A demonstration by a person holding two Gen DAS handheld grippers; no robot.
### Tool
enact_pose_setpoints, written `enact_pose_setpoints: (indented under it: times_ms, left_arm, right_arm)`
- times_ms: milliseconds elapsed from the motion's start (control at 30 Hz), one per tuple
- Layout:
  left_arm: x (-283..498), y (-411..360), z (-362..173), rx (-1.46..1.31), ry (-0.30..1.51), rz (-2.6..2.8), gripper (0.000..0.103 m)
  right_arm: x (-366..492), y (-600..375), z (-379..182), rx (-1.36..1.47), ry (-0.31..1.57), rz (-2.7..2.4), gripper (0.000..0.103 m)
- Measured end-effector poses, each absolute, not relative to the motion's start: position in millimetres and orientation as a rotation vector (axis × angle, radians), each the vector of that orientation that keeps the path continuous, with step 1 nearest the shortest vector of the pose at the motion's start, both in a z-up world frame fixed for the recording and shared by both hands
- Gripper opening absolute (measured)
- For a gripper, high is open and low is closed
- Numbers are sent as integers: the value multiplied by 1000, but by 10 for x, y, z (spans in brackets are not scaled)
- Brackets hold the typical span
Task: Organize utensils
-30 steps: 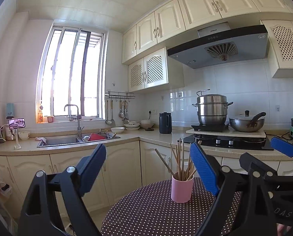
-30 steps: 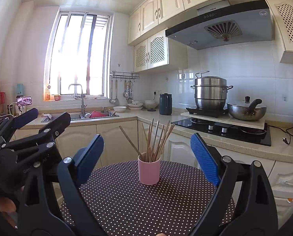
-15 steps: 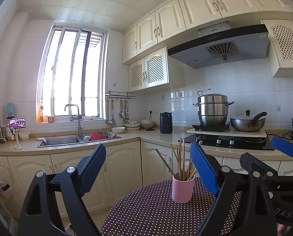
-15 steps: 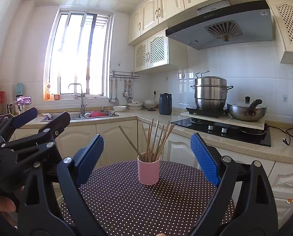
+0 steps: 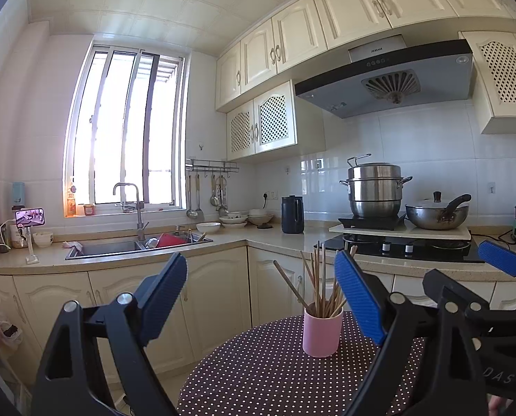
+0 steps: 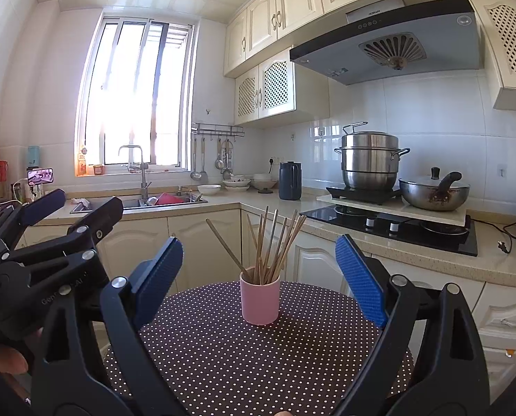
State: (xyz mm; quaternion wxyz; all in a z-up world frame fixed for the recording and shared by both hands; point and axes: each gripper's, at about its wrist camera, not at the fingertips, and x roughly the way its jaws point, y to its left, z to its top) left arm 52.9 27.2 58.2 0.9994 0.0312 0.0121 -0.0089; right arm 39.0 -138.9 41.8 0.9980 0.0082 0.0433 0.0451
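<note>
Pink cup (image 6: 260, 300) with chopsticks (image 6: 273, 246) mid-table, reachable; right gripper (image 6: 259, 277) and left gripper (image 5: 260, 296) both spread wide, empty, poised near.

Black gripper (image 6: 259, 277) frames, blue ribbed pads (image 6: 362, 280), silver screws

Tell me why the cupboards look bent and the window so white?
Both views use fisheye lenses, so the cupboards curve near the edges. In the right wrist view sunlight blows out the window to white glare; in the left wrist view it is milder. The pink cup stays sharp.
</note>
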Motion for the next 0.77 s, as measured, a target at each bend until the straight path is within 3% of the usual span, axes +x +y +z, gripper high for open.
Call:
enact_pose_setpoints:
  times_ms: [767]
  left_arm:
    - [910, 273, 326, 74, 135, -23, 86]
  right_arm:
    - [729, -1484, 183, 29, 167, 89, 88]
